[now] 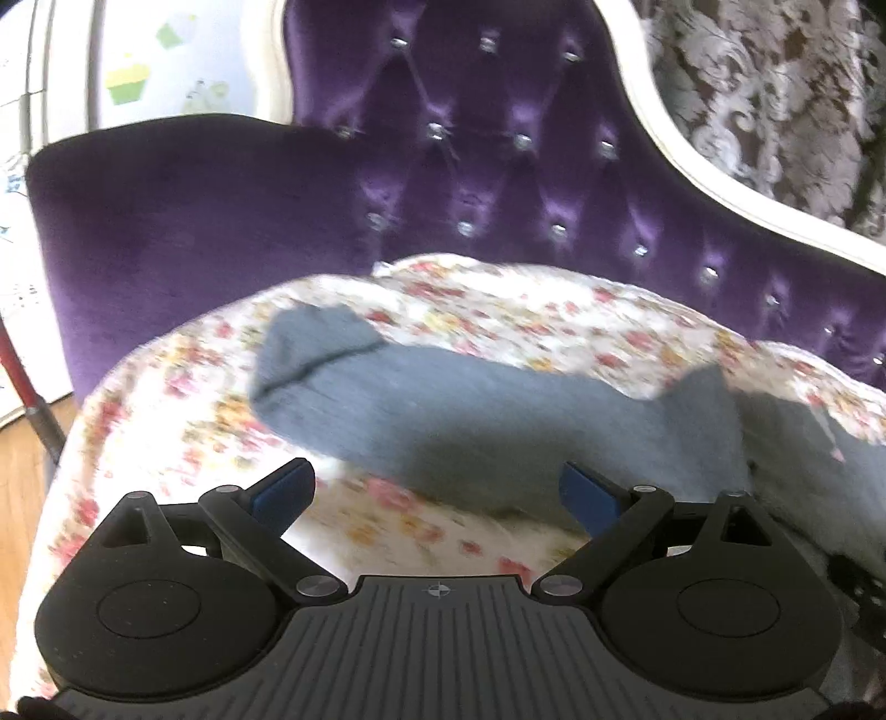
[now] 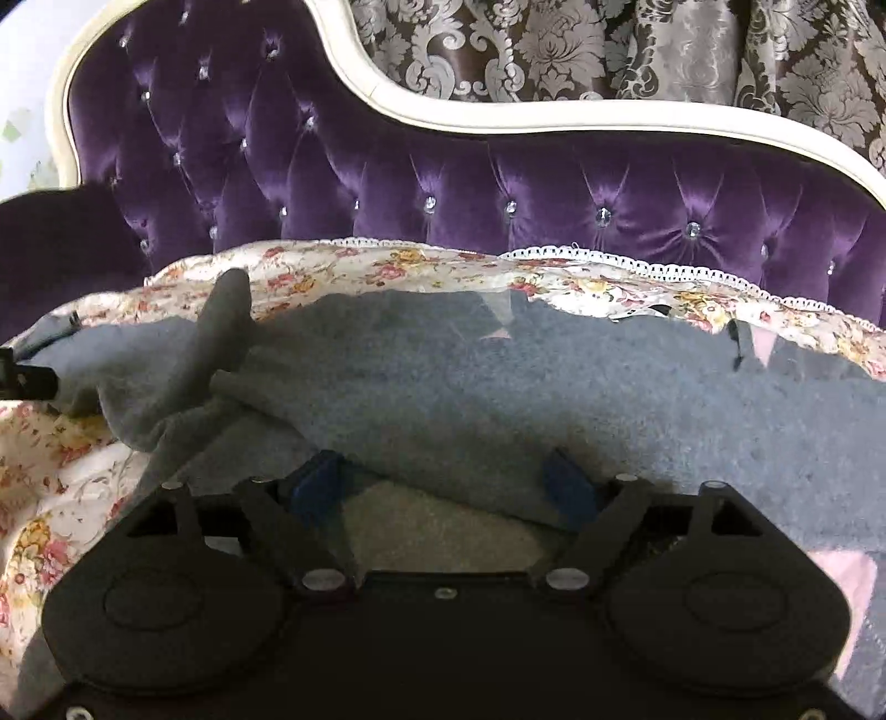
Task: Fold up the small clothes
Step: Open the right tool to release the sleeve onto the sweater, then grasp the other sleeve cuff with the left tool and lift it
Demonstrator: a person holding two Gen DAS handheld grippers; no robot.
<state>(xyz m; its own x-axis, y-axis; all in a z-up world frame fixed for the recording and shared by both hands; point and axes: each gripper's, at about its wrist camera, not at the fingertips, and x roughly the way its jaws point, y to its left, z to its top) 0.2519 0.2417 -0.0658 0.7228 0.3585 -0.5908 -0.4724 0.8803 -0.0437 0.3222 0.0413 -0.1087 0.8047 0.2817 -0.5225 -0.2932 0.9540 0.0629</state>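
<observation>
A grey knit garment (image 2: 498, 376) lies spread on a floral cover (image 2: 66, 487) over a purple sofa. One sleeve (image 1: 443, 404) stretches to the left in the left wrist view, its cuff (image 1: 310, 343) at the far end. My left gripper (image 1: 437, 493) is open and empty, just above the near edge of the sleeve. My right gripper (image 2: 448, 487) is open, low over the body's near edge, with grey fabric between and around its blue fingers (image 2: 565, 487). A fold of sleeve (image 2: 221, 343) bunches at the body's left side.
The tufted purple sofa back (image 2: 498, 194) with a white frame (image 2: 498, 116) rises behind the cover. A dark purple cushion (image 1: 194, 221) stands at the left. Patterned curtains (image 2: 609, 44) hang behind. Wooden floor (image 1: 22, 487) and a red pole (image 1: 22, 387) show at the far left.
</observation>
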